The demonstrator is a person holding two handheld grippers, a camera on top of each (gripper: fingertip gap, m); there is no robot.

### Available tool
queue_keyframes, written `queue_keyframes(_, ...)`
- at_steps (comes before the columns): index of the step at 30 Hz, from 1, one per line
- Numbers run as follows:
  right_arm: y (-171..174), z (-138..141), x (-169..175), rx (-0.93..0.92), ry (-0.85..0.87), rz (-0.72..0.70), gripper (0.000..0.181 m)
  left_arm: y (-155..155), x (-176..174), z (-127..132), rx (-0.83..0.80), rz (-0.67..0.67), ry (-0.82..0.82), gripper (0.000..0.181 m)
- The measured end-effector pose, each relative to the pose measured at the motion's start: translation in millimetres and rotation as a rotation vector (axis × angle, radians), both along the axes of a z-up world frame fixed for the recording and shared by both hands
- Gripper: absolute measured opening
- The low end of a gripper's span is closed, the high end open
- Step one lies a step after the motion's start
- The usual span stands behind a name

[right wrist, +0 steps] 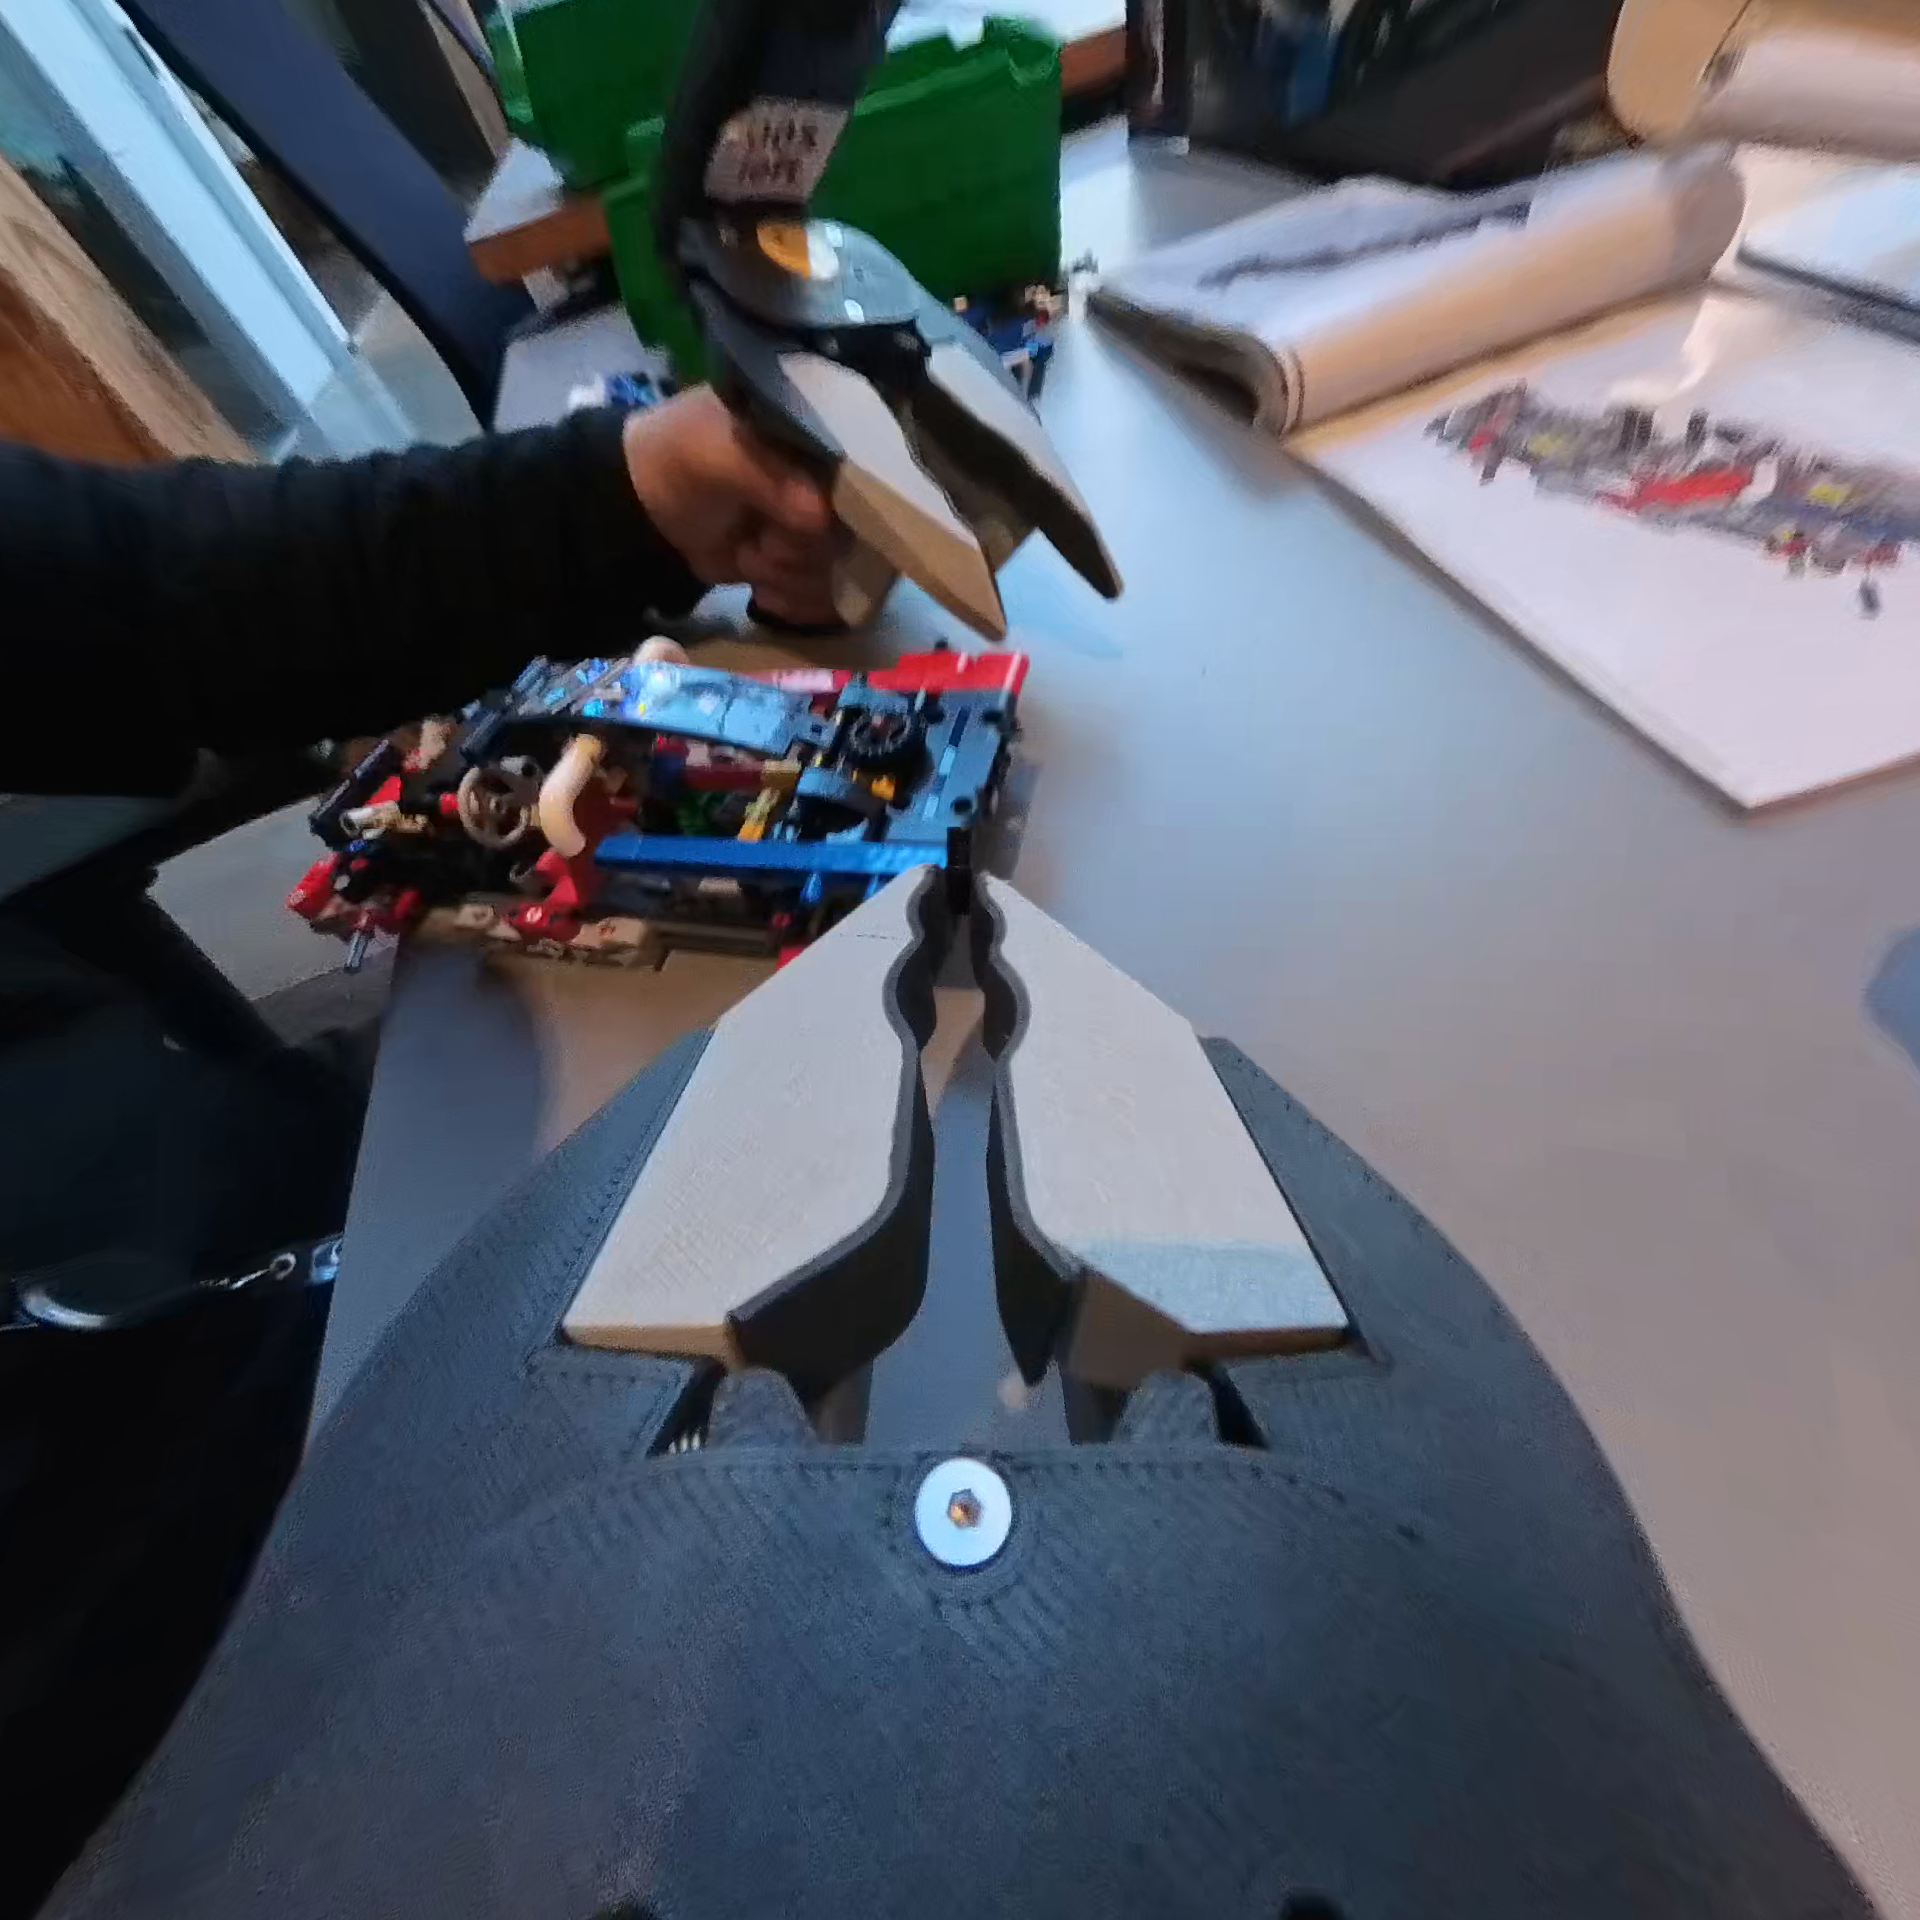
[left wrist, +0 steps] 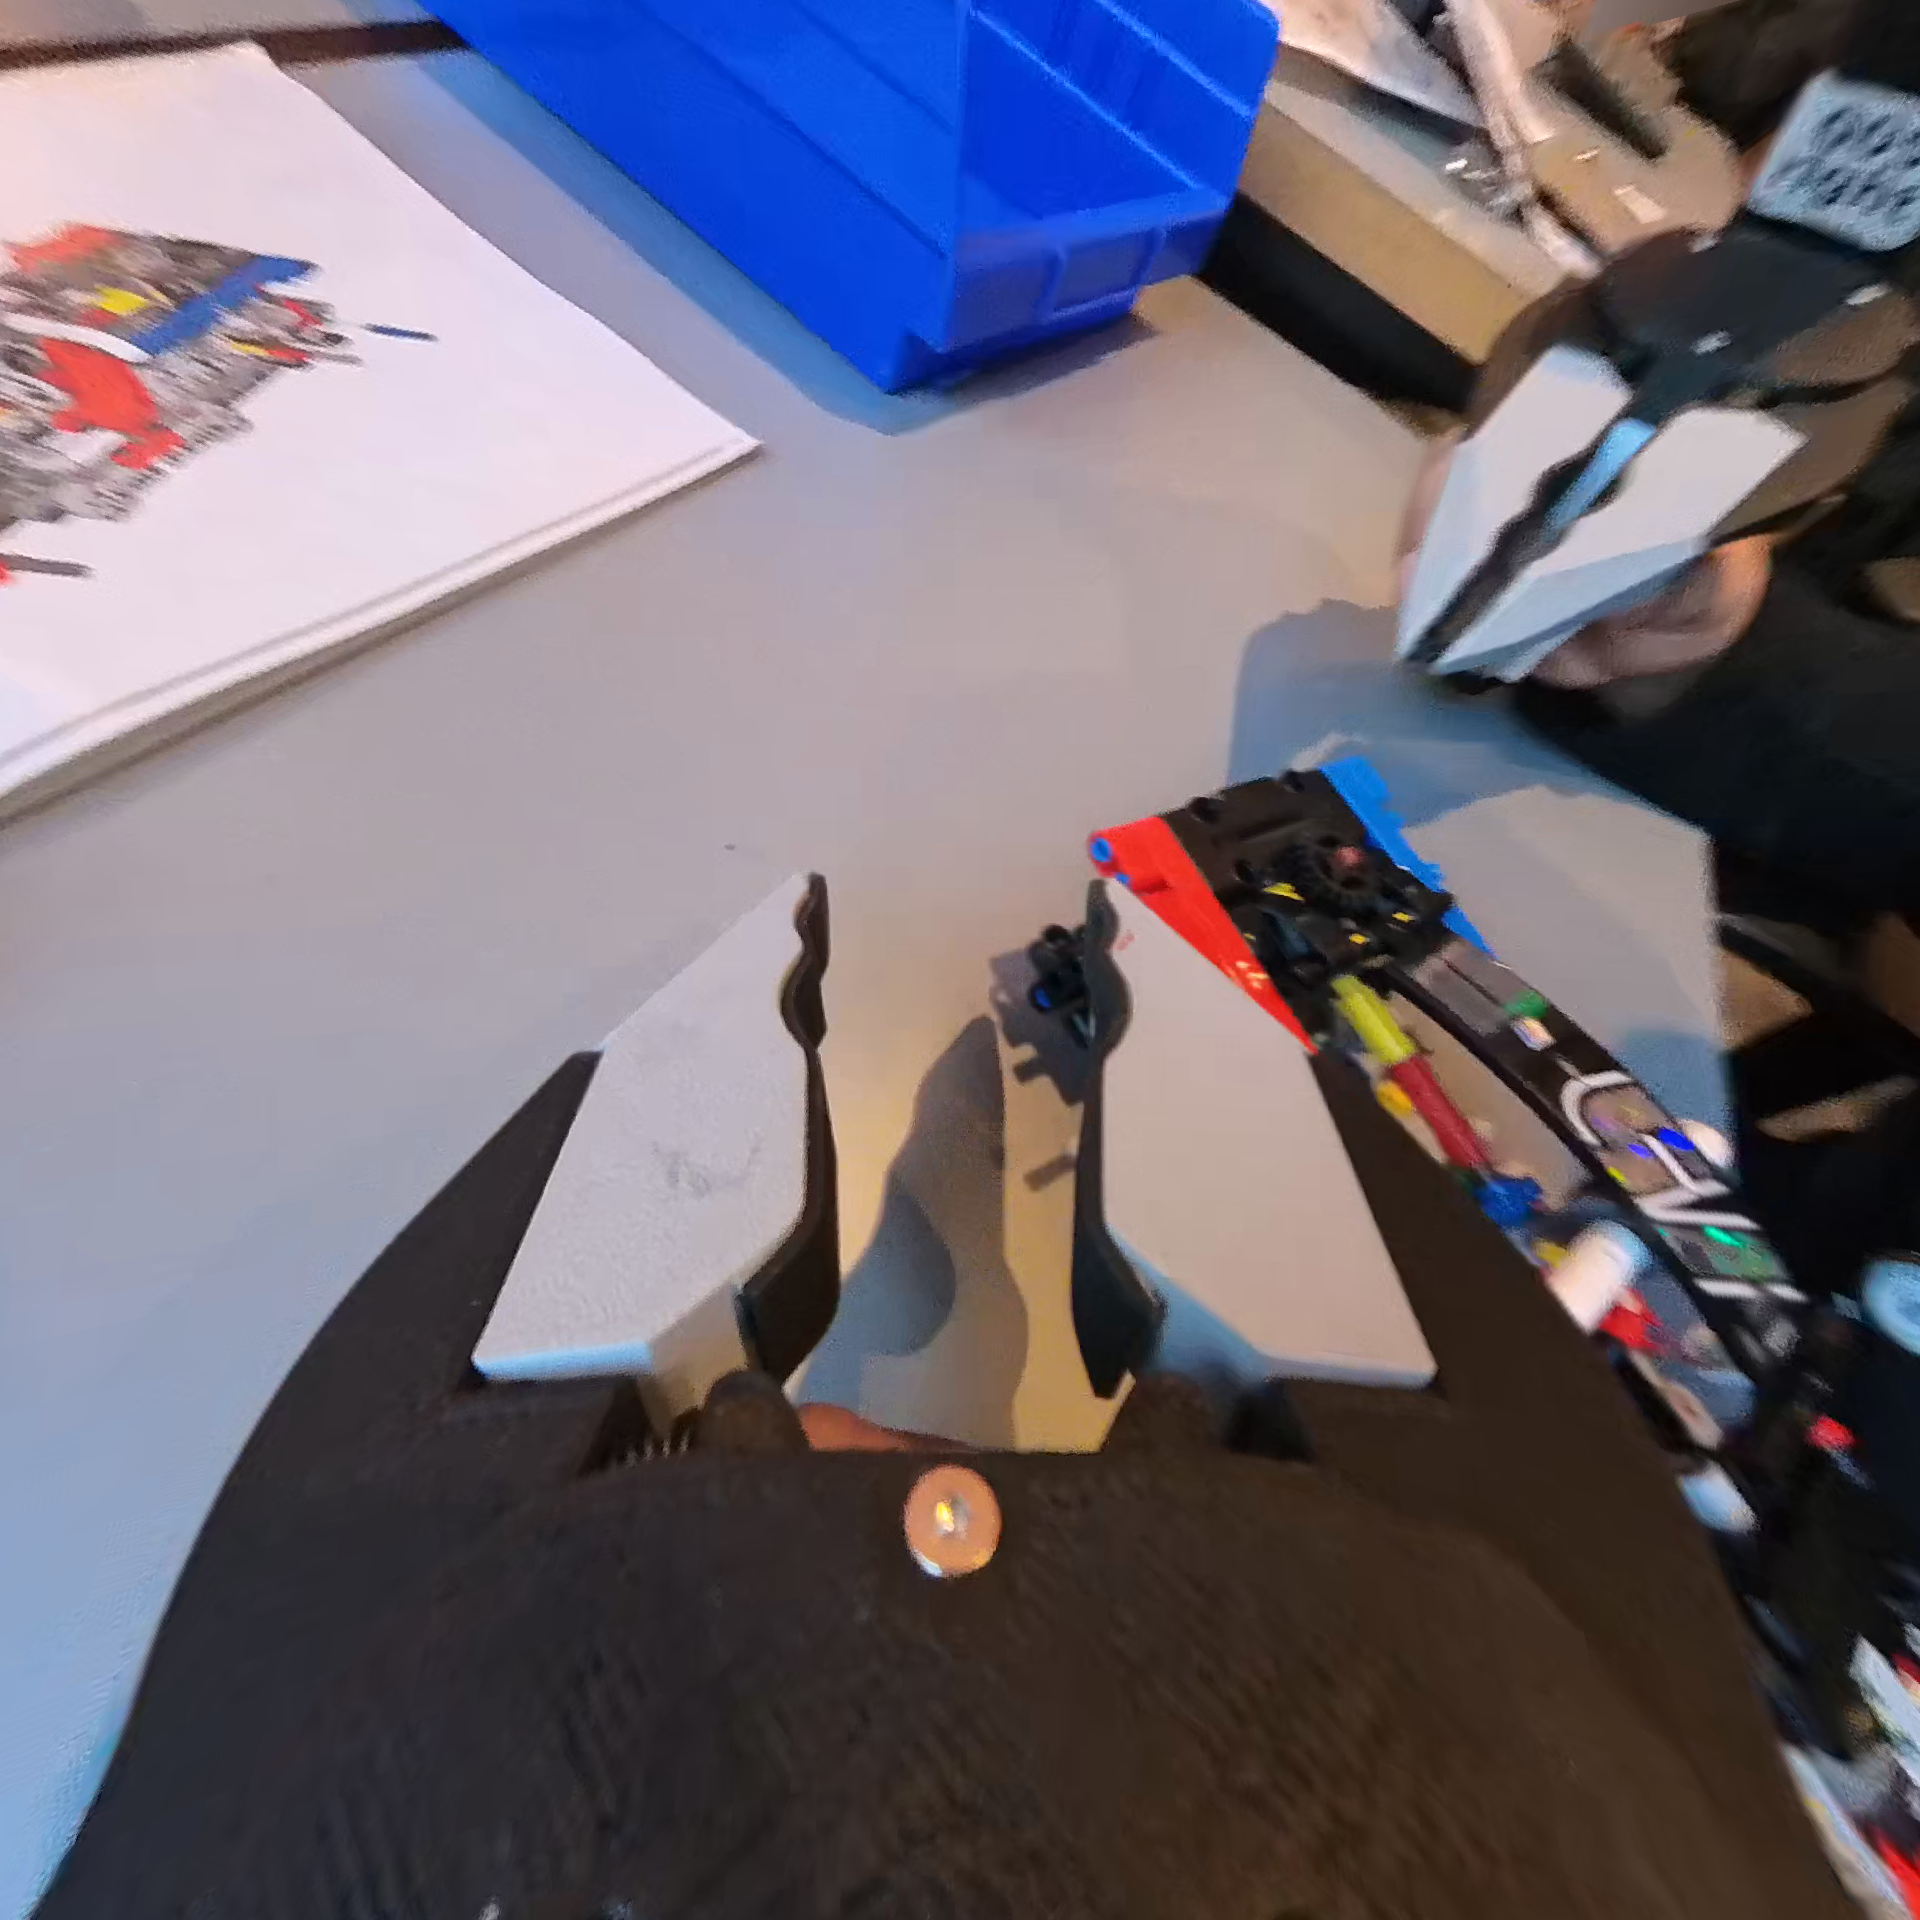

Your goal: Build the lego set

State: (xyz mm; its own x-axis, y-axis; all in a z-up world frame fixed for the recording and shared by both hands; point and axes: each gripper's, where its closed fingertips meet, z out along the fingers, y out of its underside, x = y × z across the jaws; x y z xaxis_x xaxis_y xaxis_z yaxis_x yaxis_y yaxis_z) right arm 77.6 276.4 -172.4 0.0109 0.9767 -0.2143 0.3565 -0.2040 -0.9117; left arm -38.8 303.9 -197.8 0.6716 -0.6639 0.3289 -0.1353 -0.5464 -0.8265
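A: Left gripper (left wrist: 951,914)?
B: Fingers spread, nothing held; small black piece (left wrist: 1055,971) seen by rt fingertip.

A: Right gripper (right wrist: 961,894)?
B: Fingers pinched on a thin black piece (right wrist: 958,868). Lego car (right wrist: 665,800) is set on grey table (right wrist: 1403,987), beside instr. booklet (right wrist: 1662,582).

The lego car (left wrist: 1475,1049) is running off the left wrist view's right edge, its rear smeared by blur. The instruction booklet (left wrist: 260,416) near the table's far edge is being cropped, its printed drawing unreadable.
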Motion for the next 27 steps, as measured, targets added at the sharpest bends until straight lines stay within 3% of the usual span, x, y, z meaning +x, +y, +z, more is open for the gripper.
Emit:
queue_keyframes(6, -14, -22, 8, 0.054, -0.154, -0.009, 0.001, -22, 6, 18, -0.070, -0.187, -0.227, 0.047)
queue_keyframes(12, -28, -42, 0, -0.057, -0.253, 0.041, 0.001, -30, 22, -3, -0.141, -0.303, -0.088, 0.056)
queue_keyframes(17, -34, -51, -7, -0.219, -0.314, 0.075, 0.001, -30, 26, -1, -0.186, -0.390, -0.127, 0.055)
queue_keyframes(22, -28, -56, -8, -0.216, -0.313, 0.045, 0.001, -20, 21, 10, -0.175, -0.382, -0.206, 0.059)
queue_keyframes(27, -25, -51, -10, -0.134, -0.280, 0.020, 0.001, -22, 31, -3, -0.243, -0.406, -0.142, 0.062)
